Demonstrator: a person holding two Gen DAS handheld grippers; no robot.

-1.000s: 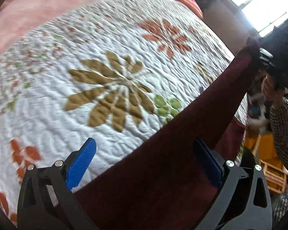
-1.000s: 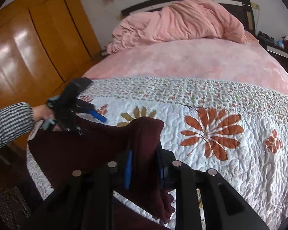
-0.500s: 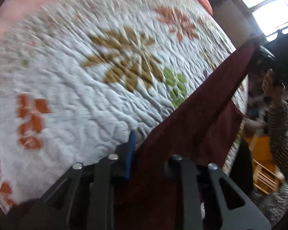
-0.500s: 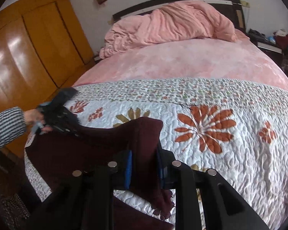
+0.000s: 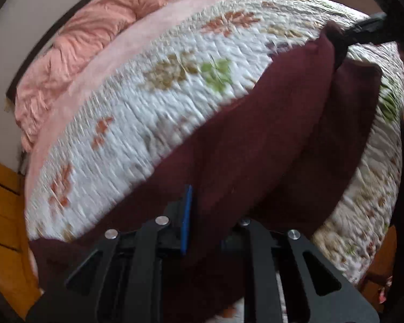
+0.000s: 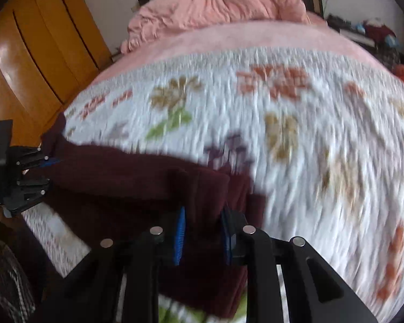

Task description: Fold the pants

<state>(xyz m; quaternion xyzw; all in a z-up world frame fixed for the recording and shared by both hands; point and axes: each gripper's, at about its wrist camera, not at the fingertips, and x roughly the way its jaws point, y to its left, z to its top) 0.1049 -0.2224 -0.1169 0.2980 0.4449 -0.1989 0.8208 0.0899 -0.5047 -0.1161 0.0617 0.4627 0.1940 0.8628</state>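
Note:
The dark maroon pants [image 5: 269,140] hang stretched between my two grippers above the floral quilt [image 5: 153,102]. My left gripper [image 5: 210,215] is shut on one end of the pants; its right pad is hidden by cloth. My right gripper [image 6: 203,231] is shut on the other end of the pants [image 6: 137,177], with cloth bunched between the blue pads. The left gripper also shows at the left edge of the right wrist view [image 6: 21,183], and the right gripper at the top right of the left wrist view [image 5: 363,31]. Both views are motion-blurred.
The quilt [image 6: 282,123] covers the near part of a bed with a pink sheet [image 6: 256,35] and a bunched pink duvet [image 6: 215,2] at the headboard. A wooden wardrobe [image 6: 32,53] stands to the left of the bed.
My left gripper closed on the pants, having been open a second ago. Both grippers have since swung, pulling the pants back toward the bed's near edge; the views have tilted and blurred.

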